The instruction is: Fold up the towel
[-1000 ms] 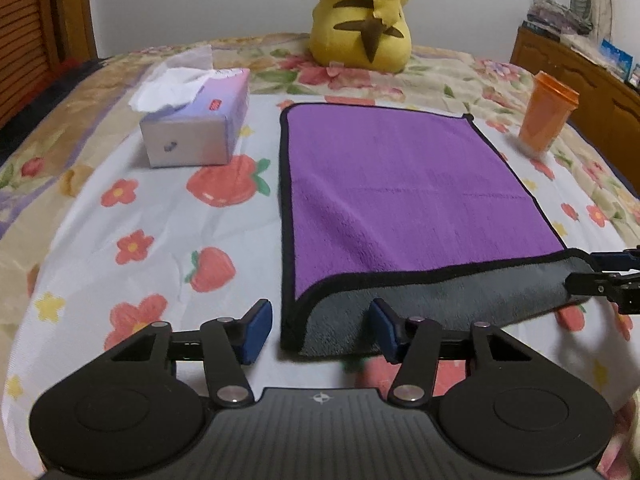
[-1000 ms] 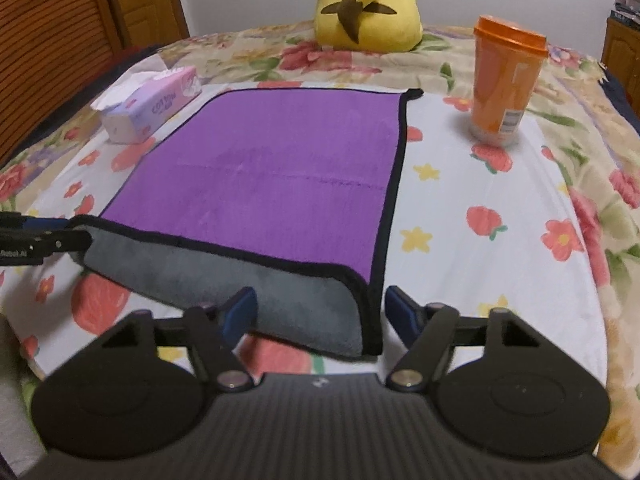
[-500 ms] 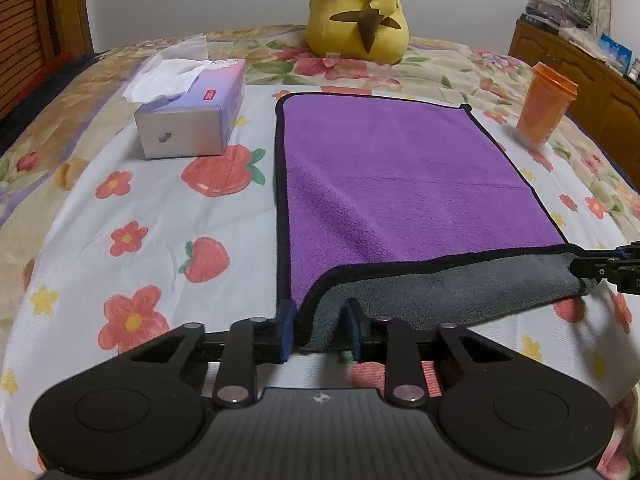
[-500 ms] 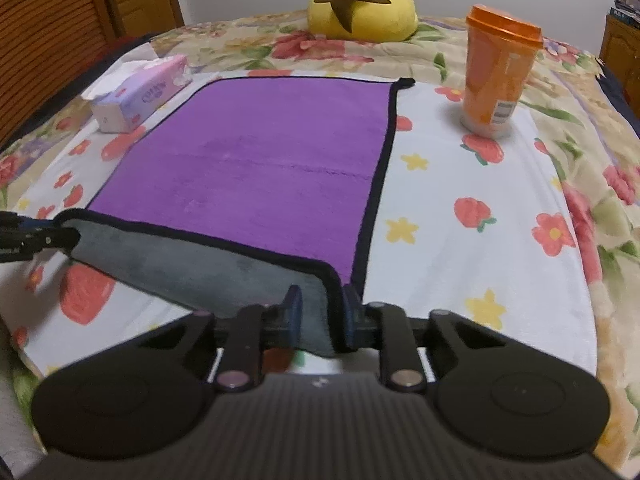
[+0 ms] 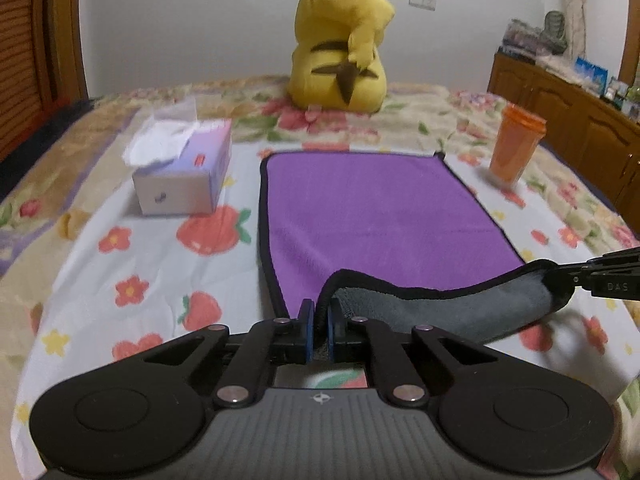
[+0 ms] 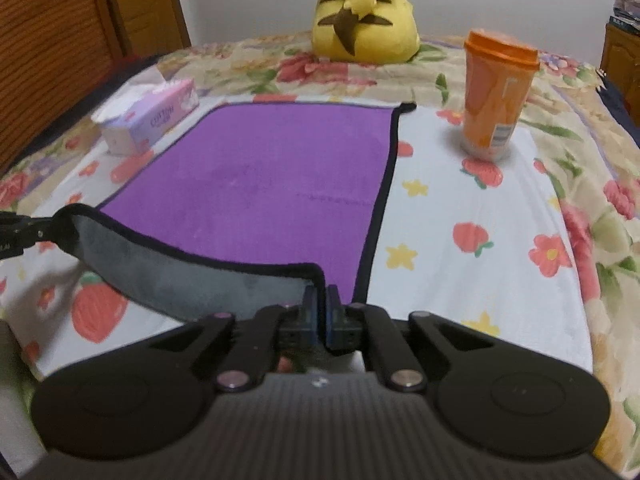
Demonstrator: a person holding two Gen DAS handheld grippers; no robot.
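A purple towel point(image 5: 380, 208) with black trim and a grey underside lies flat on the bed; it also shows in the right wrist view point(image 6: 272, 184). My left gripper point(image 5: 319, 312) is shut on the towel's near left corner. My right gripper point(image 6: 321, 300) is shut on the near right corner. The near edge is lifted off the bed and hangs between both grippers, grey side showing. The right gripper shows at the right edge of the left wrist view point(image 5: 592, 276), the left gripper at the left edge of the right wrist view point(image 6: 24, 228).
A tissue box point(image 5: 184, 168) stands left of the towel. An orange cup point(image 6: 496, 92) stands to its right. A yellow plush toy point(image 5: 340, 40) sits behind the towel. A wooden cabinet point(image 5: 568, 120) is at the far right.
Both grippers went from open around the near corners to shut on them. They have raised the towel's near edge off the bed.
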